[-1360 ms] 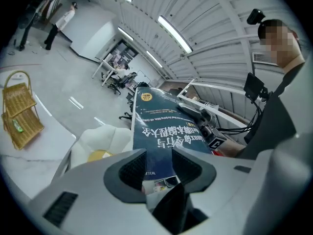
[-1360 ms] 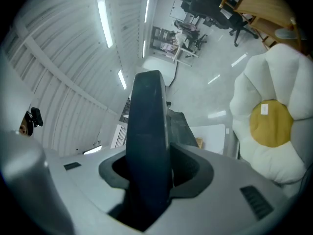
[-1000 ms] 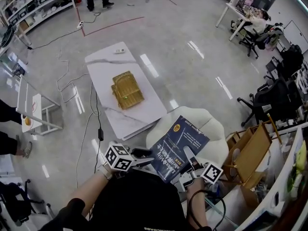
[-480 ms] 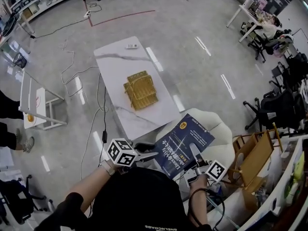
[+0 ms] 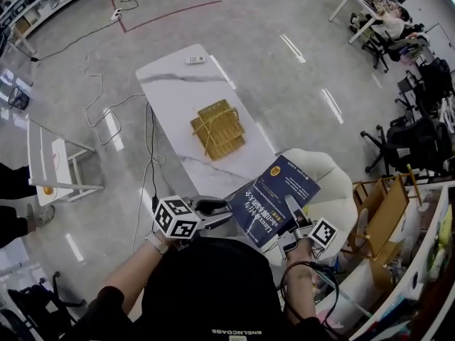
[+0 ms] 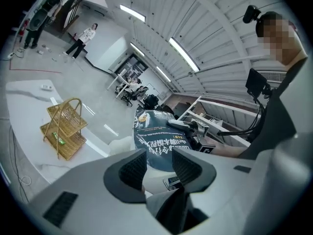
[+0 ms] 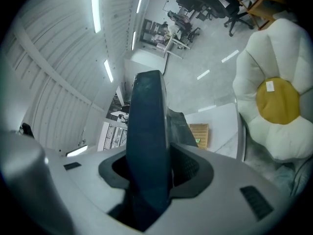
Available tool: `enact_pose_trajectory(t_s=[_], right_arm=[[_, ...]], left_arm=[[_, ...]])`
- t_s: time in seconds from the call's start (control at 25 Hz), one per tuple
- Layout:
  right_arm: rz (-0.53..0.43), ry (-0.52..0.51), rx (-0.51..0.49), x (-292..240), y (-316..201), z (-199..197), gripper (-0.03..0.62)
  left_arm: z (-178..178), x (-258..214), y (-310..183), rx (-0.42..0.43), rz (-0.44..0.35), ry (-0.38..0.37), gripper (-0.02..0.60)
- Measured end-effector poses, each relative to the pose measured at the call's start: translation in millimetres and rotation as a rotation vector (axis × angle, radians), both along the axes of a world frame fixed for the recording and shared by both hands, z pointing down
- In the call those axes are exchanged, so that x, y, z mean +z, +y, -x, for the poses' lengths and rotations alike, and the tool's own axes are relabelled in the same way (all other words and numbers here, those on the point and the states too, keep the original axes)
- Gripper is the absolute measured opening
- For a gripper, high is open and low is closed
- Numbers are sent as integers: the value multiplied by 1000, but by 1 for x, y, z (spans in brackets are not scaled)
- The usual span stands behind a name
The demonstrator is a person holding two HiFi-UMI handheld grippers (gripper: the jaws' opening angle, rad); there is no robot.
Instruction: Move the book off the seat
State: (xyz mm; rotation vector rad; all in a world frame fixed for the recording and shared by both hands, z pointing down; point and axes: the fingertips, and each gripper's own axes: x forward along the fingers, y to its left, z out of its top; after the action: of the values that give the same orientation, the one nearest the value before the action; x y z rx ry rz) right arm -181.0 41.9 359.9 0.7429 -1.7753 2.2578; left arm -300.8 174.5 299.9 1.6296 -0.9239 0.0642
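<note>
A dark blue book (image 5: pixel 276 196) with white print is held up over the white seat (image 5: pixel 337 185), clear of the cushion. My right gripper (image 5: pixel 291 220) is shut on the book's near edge, and in the right gripper view the book's spine (image 7: pixel 146 141) fills the gap between the pads. My left gripper (image 5: pixel 217 212) stands open just left of the book's lower corner with nothing between its fingers. In the left gripper view the book (image 6: pixel 155 137) and the right gripper (image 6: pixel 191 128) lie beyond my open left gripper (image 6: pixel 159 166).
A white marble table (image 5: pixel 178 91) stands ahead, with a gold wire basket (image 5: pixel 218 128) and a small remote (image 5: pixel 194 60) on it. The seat's flower cushion (image 7: pixel 274 102) has a yellow centre. Cardboard boxes (image 5: pixel 380 212) and shelving crowd the right; cables (image 5: pixel 99 105) trail on the floor at left.
The book has come a little forward toward the table's near corner, still in my right gripper. The left gripper stays beside it, open.
</note>
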Motion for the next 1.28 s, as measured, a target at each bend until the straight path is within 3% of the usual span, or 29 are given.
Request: enact_pose_trajectory(t_s=[0.28,0.6,1.28], right_arm=[[31,22,19,15,11,50,183],[56,27,-11,60,10,69,183],[142,74,-150,228,0,82,183]], left_arm=[[40,-7,17,8,-8,4,166],[52,-9,7,-37,-4,-21,166],[53,50,-32,-130,173,-106,166]])
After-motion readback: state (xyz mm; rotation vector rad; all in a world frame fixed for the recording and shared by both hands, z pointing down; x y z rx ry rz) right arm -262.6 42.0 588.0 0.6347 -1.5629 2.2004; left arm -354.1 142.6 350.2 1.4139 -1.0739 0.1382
